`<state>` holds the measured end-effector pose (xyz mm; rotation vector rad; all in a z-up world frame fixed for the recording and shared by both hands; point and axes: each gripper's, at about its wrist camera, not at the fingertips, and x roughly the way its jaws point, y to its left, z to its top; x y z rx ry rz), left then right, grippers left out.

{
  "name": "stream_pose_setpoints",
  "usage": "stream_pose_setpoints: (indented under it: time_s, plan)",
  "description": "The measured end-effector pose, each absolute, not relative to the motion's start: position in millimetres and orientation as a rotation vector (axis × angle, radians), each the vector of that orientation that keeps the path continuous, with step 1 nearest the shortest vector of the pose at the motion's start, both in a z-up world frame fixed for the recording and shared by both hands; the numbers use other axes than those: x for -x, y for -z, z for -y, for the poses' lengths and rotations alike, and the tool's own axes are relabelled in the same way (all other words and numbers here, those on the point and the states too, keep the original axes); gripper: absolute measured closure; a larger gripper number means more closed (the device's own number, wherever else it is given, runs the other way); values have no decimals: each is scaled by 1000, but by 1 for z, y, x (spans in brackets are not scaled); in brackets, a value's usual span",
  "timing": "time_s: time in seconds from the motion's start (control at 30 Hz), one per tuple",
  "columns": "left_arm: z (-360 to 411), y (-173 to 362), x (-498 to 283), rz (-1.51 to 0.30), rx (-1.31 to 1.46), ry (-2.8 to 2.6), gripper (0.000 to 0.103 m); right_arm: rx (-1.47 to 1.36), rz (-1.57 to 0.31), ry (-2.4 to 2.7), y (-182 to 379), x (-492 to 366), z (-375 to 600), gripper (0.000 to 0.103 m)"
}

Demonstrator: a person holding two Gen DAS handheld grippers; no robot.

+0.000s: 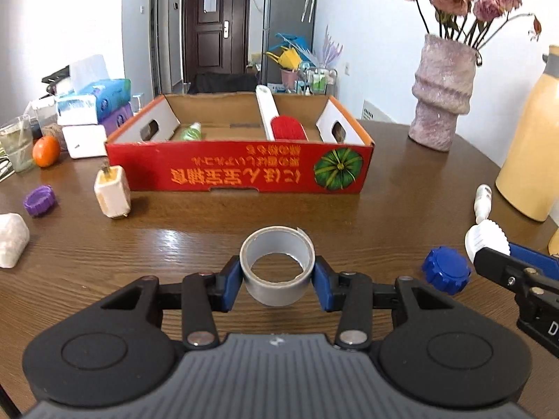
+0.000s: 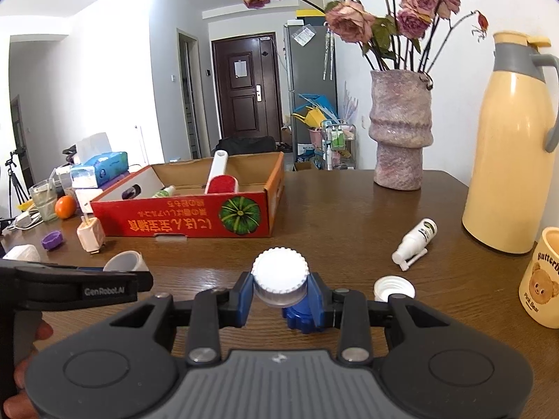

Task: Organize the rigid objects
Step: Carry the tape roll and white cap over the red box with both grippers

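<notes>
Gripping a roll of grey tape [image 1: 277,266] between its blue pads, the left claw [image 1: 277,279] holds it just above the brown desk [image 1: 174,244]. The right claw [image 2: 279,296] is clenched on a white ribbed cap [image 2: 279,276], with a blue cap [image 2: 297,316] lying just beneath it. Farther off, a white spray bottle [image 2: 415,241] lies on its side. Beyond sits the red cardboard box [image 1: 237,167], holding a red-bristled brush [image 1: 288,129].
</notes>
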<state>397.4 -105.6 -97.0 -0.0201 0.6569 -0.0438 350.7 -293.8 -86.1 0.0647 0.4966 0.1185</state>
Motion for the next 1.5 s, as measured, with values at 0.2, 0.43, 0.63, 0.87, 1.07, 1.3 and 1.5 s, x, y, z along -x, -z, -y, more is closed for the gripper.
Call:
stream_pose_setpoints:
  time_s: [0.2, 0.43, 0.63, 0.87, 1.07, 1.3, 1.5]
  plan:
    - [81, 76, -394, -610, 57, 18, 60, -54, -471, -136, 73, -353, 274, 70]
    - [46, 51, -398, -556, 119, 1, 60, -60, -448, -161, 60, -366, 246, 70]
    - [21, 34, -411, -517, 148, -17, 60, -58, -421, -183, 49, -382, 217, 70]
    - [-3, 25, -434, -500, 182, -40, 60, -68, -393, -201, 41, -406, 191, 70]
    - [-18, 25, -459, -492, 195, -64, 60, -74, -386, -216, 40, -434, 176, 70]
    - [-29, 26, -490, -486, 190, -87, 60, -93, -389, -225, 42, -470, 169, 70]
    - [-29, 26, -515, -473, 187, -90, 60, -104, -375, -232, 40, -499, 163, 70]
